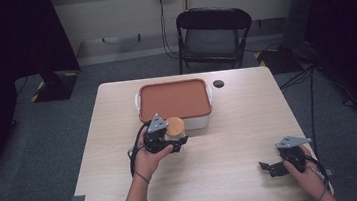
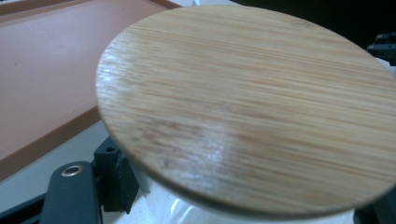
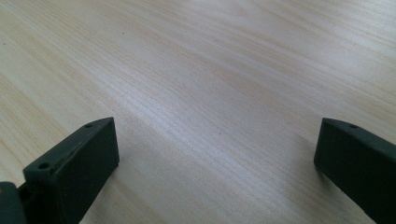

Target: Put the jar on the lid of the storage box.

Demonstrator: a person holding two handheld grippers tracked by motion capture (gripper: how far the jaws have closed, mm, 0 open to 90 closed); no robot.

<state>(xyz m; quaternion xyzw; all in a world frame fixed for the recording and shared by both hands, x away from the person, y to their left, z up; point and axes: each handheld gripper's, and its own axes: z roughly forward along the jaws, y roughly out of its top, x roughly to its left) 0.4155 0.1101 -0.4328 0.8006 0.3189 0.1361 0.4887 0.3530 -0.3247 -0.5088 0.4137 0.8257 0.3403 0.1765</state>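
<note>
A jar with a round bamboo lid (image 1: 174,126) stands on the table just in front of a white box with an orange lid (image 1: 174,100). My left gripper (image 1: 177,143) is shut on the jar's pale body below the lid. In the left gripper view the bamboo lid (image 2: 252,107) looms close, with the pale jar body (image 2: 173,207) under it, one black jaw at the lower left, and the orange lid (image 2: 42,79) behind. My right gripper (image 1: 269,167) rests open near the table's front right corner. In its own view, the jaws of the right gripper (image 3: 215,154) stand wide apart over bare wood.
A small black disc (image 1: 218,83) lies on the table (image 1: 231,145) right of the box. A black folding chair (image 1: 214,36) stands behind the table's far edge. Cables run over the floor at the right.
</note>
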